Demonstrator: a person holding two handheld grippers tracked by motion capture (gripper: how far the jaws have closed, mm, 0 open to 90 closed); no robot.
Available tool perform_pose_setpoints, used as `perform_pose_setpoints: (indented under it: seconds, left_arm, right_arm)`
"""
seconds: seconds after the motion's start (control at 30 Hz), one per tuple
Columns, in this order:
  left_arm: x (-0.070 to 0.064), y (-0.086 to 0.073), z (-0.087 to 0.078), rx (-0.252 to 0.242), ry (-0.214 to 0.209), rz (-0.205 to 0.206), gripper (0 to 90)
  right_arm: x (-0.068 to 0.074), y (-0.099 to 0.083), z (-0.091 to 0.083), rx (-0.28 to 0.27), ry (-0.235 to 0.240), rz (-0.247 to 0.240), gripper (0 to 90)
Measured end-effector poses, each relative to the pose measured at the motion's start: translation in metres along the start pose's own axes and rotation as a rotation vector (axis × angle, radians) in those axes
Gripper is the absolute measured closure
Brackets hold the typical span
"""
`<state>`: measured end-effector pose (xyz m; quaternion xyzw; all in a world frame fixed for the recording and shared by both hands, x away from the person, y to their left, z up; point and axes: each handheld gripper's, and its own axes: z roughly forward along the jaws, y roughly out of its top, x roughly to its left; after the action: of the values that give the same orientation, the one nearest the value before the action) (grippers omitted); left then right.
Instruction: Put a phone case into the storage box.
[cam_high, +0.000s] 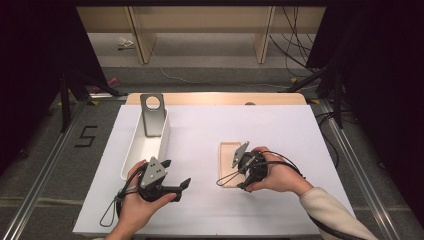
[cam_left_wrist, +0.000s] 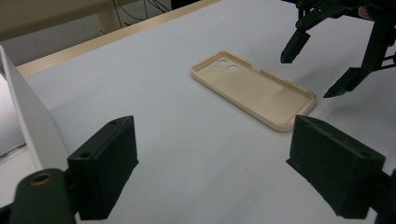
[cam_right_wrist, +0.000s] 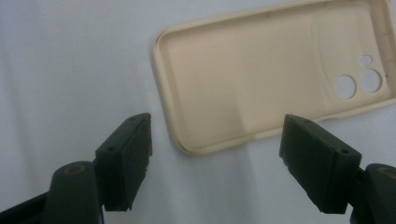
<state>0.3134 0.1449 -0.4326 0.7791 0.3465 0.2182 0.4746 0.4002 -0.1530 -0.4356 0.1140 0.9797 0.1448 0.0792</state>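
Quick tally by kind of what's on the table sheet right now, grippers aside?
Beige plastic phone case: 1
Long white plastic bin: 1
Grey metal stand with a round hole, standing in the bin: 1
Total: 3

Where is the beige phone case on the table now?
In the high view the phone case lies flat, open side up, on the white table, right of centre, right of the white bin, just under the open right gripper.
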Motion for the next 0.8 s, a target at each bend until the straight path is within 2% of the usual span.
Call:
perform_pose_setpoints:
  seconds: [0.27, 0.67, 0.8]
  left_arm:
    - [0.001, 0.000, 0.000, 0.001, 0.001, 0.002, 14.6]
    - [0.002, 0.000, 0.001, 0.000, 0.001, 0.002, 14.6]
    - [0.002, 0.000, 0.001, -0.002, 0.002, 0.002, 14.6]
  right_arm:
    - [0.001, 0.002, -0.001, 0.008, -0.006, -0.004, 27.3]
    - [0.007, 0.016, 0.012, 0.057, 0.002, -0.081, 38.5]
    - [0.010, 0.024, 0.017, 0.090, 0.003, -0.111, 43.3]
